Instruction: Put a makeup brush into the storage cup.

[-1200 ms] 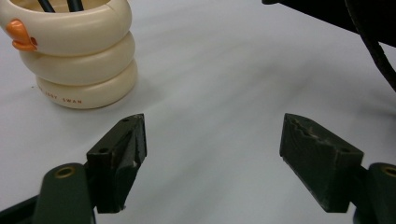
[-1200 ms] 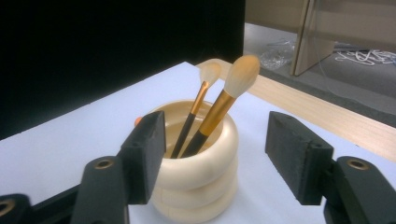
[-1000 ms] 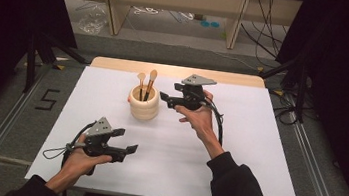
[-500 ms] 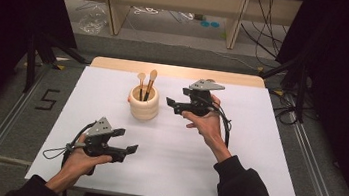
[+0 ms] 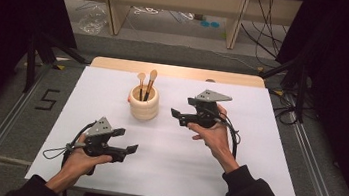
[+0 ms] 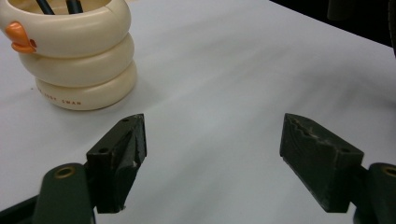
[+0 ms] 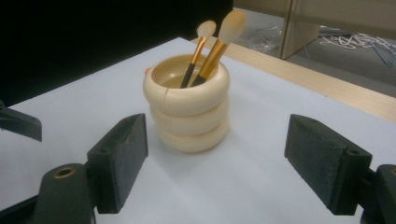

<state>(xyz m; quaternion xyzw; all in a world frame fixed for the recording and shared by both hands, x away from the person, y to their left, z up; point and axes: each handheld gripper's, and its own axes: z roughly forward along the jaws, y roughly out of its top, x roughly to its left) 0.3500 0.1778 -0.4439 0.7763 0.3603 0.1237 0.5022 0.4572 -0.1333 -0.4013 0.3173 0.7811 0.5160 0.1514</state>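
Observation:
A cream ringed holder (image 5: 143, 105) stands upright on the white table (image 5: 256, 153), left of centre toward the back. Two makeup brushes (image 5: 147, 84) with gold handles stand in it, bristles up. From the right gripper view the holder (image 7: 187, 108) and brushes (image 7: 219, 37) lie straight ahead. My right gripper (image 5: 177, 117) hovers to the holder's right, pointing at it, open and empty (image 7: 217, 163). My left gripper (image 5: 130, 149) rests low near the front left, open, nothing between its jaws (image 6: 212, 158). The holder (image 6: 74, 60) sits at the upper left of the left gripper view.
A wooden strip (image 5: 176, 71) borders the table's far edge. Beyond it stand wooden shelf legs (image 5: 236, 20), with cables and a plastic bag (image 5: 91, 20) on the floor. Metal rails (image 5: 314, 170) run along both sides of the table. Black cables trail from both grippers.
My right gripper has drawn back to the right and slightly toward me, away from the holder. The left gripper has stayed where it was.

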